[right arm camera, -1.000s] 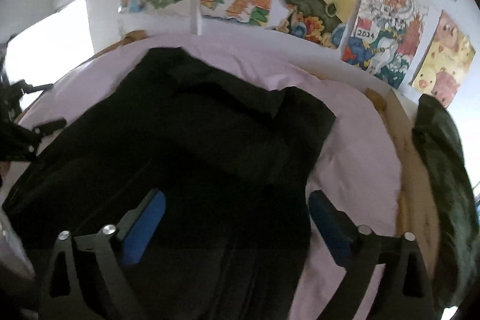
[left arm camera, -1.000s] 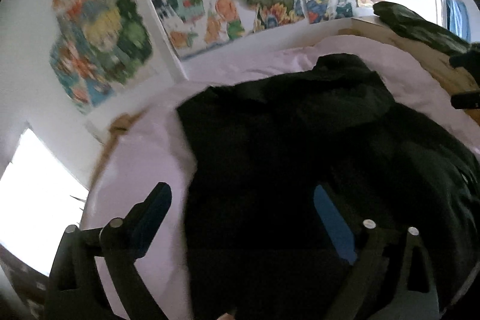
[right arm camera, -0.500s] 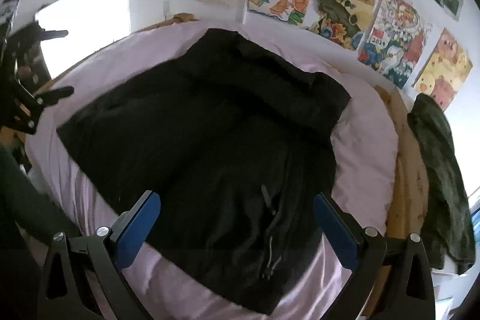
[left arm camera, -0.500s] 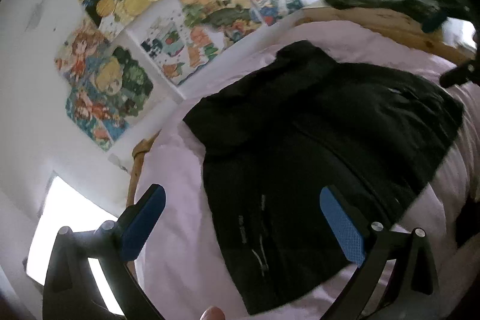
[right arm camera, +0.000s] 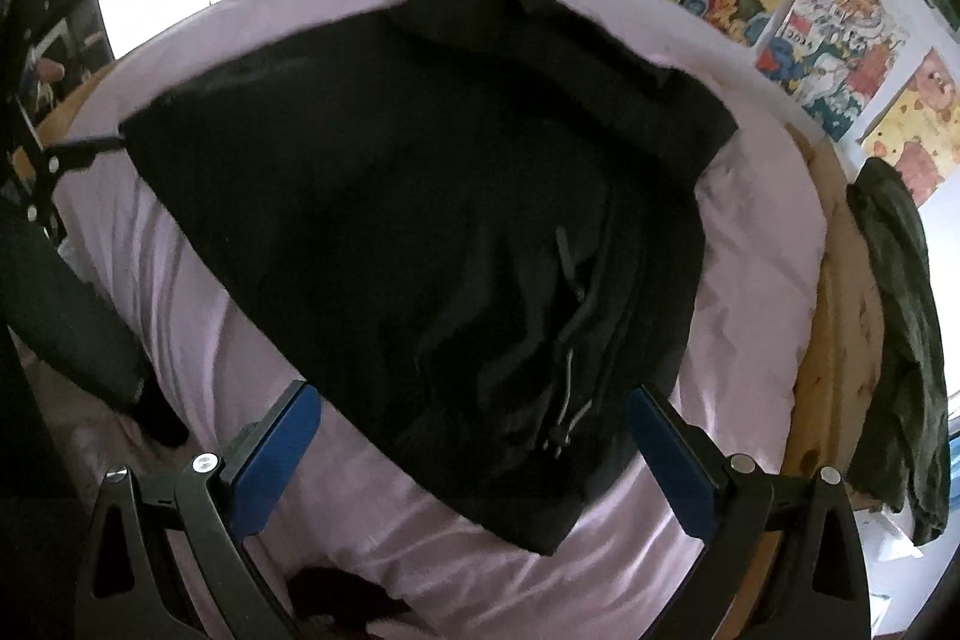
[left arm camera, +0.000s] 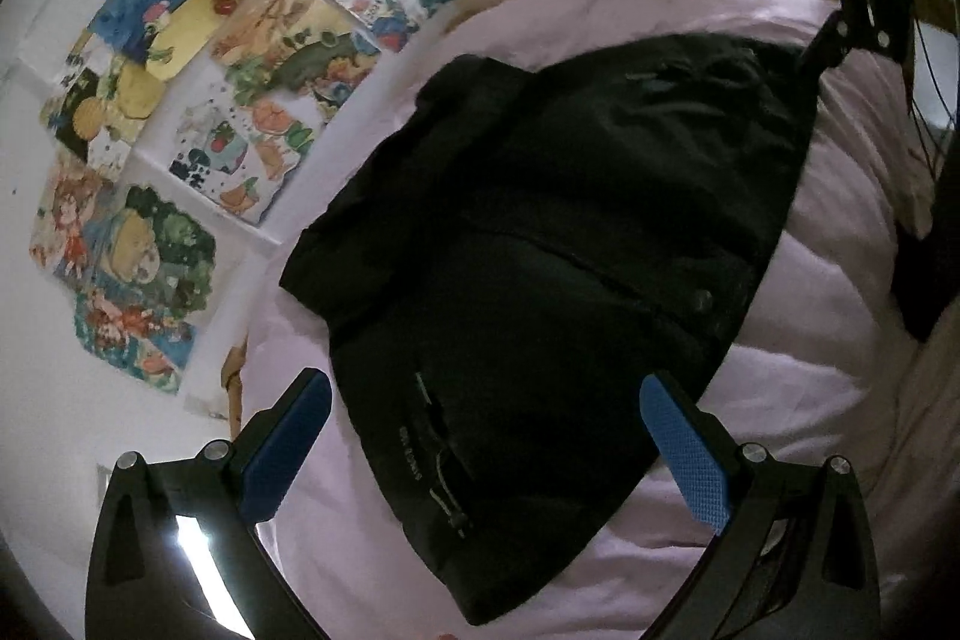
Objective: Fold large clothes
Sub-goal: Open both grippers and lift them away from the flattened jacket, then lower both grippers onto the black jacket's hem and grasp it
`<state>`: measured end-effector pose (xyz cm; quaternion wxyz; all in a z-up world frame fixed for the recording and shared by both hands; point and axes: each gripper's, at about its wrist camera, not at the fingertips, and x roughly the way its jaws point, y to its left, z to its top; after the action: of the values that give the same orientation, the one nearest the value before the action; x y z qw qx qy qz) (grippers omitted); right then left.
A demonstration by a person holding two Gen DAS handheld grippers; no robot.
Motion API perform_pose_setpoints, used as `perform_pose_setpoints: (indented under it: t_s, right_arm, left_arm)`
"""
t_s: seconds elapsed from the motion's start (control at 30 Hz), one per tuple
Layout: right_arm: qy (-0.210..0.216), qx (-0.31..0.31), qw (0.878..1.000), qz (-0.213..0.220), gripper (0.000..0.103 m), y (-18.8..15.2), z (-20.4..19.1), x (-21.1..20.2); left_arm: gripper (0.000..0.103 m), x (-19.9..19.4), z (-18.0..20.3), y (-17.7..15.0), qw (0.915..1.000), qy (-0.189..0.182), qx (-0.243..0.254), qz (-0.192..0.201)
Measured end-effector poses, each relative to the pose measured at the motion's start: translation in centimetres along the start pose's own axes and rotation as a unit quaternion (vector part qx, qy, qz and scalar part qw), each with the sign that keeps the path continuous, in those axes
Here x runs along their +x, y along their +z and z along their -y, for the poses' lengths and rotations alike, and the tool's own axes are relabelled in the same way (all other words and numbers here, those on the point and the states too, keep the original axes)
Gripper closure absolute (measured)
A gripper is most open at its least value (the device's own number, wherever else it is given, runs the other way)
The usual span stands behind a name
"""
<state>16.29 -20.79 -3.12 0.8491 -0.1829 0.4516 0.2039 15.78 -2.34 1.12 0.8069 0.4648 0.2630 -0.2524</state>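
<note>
Black jacket [left arm camera: 558, 244] lay spread on the bed's pale pink duvet [left arm camera: 810, 340], collar end toward the poster wall [left arm camera: 198, 112], hem corner nearest the cams. Left tongs [left arm camera: 486, 454] wide, nothing btwn the blue pads; jaws had just been opening to full. Right tongs [right arm camera: 474, 454] also wide and empty, hovering over the hem w/ the drawcord toggle [right arm camera: 561, 436] just ahead.

Handling, as a guess: fabric looked matte, thin-shelled, prob. synthetic w/ light lining. Soft, floppy, fairly light, a bit slick on the duvet, so it'd slide rather than stay put. Zip line and cords ran down the front; these add stiff ridges and could snag a pad. Best hold looked like the hem corners or side seams, pinching a doubled edge, not the flat middle. Duvet underneath was puffy and creased, so a deep pinch risked catching bedding too.

Other stuff: wooden bed frame [right arm camera: 840, 340] at the edge, a dark green garment [right arm camera: 900, 310] draped over it, well apart from the jacket.
</note>
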Motion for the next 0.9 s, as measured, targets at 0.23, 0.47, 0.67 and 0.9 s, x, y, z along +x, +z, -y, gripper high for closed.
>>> perform_pose_setpoints:
  t_s: [0.23,0.47,0.67,0.9]
  right_arm:
    - [0.002,-0.04,0.999,-0.01,0.0,-2.8,-0.6,1.7]
    - [-0.031,-0.124,0.992,0.014,0.0,-4.5,-3.0,2.5]
    - [-0.06,-0.139,0.988,-0.004,0.0,-5.0,-3.2,4.3]
    - [-0.079,-0.142,0.986,-0.03,0.0,-5.2,-2.6,6.2]
  left_arm:
    - [0.001,2.4,0.5,-3.3,0.9995,-0.021,-0.003,-0.024]
    - [0.001,2.9,1.8,-9.3,0.9991,-0.022,0.009,-0.034]
    - [0.001,4.4,2.6,-9.9,0.9973,-0.023,0.033,-0.061]
    - [0.001,6.3,3.9,-10.6,0.9939,-0.02,0.054,-0.094]
